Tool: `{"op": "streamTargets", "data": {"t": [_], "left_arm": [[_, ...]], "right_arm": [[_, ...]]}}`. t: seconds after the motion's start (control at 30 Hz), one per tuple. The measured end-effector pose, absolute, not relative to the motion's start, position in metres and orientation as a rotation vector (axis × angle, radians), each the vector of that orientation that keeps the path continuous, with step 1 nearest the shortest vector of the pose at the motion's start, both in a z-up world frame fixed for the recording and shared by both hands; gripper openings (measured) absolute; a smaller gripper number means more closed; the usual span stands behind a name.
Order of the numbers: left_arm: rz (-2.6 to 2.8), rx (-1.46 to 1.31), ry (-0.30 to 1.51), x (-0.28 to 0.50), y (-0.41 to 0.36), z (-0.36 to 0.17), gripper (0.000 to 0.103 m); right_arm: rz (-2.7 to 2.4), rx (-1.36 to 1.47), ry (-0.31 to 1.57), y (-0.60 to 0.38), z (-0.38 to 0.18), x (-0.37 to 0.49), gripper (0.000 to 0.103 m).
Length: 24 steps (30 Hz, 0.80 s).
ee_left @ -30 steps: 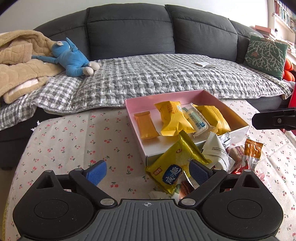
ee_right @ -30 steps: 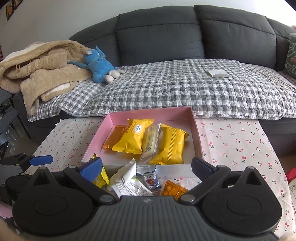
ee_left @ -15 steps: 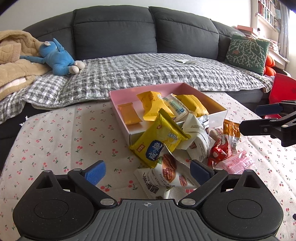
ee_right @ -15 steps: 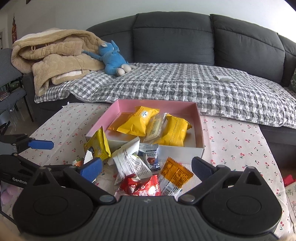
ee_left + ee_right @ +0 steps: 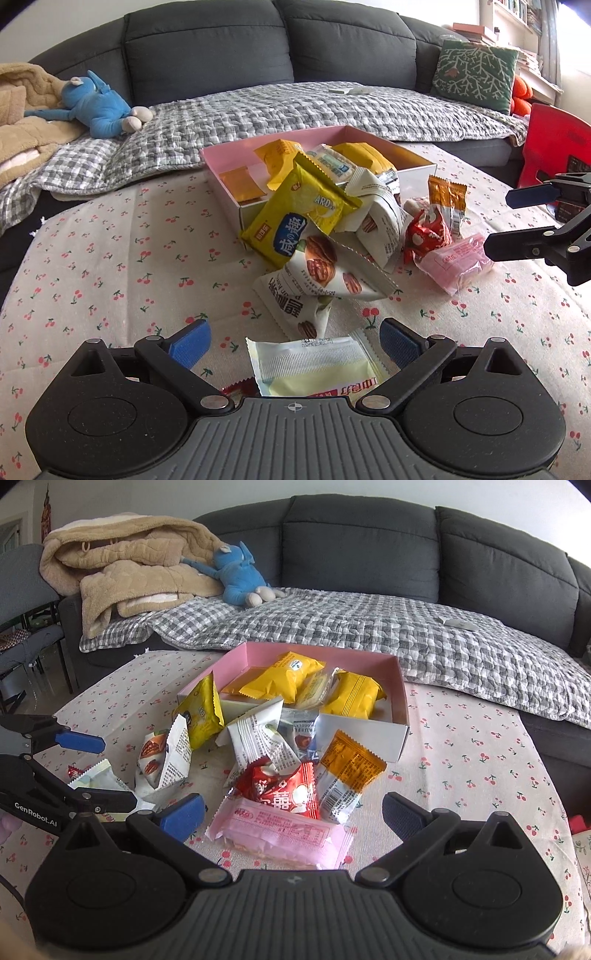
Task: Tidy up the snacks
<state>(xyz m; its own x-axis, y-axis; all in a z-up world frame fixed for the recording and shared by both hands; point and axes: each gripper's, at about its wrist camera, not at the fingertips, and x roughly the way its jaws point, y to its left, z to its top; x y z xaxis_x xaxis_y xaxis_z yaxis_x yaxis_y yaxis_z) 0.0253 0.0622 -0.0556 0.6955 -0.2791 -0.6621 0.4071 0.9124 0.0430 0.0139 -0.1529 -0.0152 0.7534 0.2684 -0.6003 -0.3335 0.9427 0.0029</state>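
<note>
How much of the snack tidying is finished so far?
A few packets, mostly yellow ones, already lie in the pink box. Both tongs, left and right, are open and hold nothing. A pile of loose snacks is left on the tablecloth.

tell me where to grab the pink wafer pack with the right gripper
Pinch the pink wafer pack across its narrow width near the middle, coming down from above. It lies flat on the tablecloth, long side across the open right gripper, and its near edge is clear; the red packet overlaps its far edge.
</note>
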Motion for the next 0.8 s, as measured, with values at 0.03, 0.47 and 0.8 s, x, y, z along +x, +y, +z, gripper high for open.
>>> {"op": "streamTargets", "data": {"t": [0.03, 0.47, 0.8], "left_arm": [[-0.388, 0.208, 0.703, 0.024, 0.061, -0.058, 0.099], [-0.444, 0.232, 0.696, 0.014, 0.068, -0.075, 0.099], [-0.473, 0.21, 0.716, 0.013, 0.071, -0.075, 0.097]], "right_arm": [[0.333, -0.111, 0.643, -0.153, -0.018, 0.012, 0.103], [0.371, -0.139, 0.717, -0.149, -0.048, 0.0, 0.103], [0.356, -0.147, 0.696, -0.148, -0.051, 0.018, 0.103]]}}
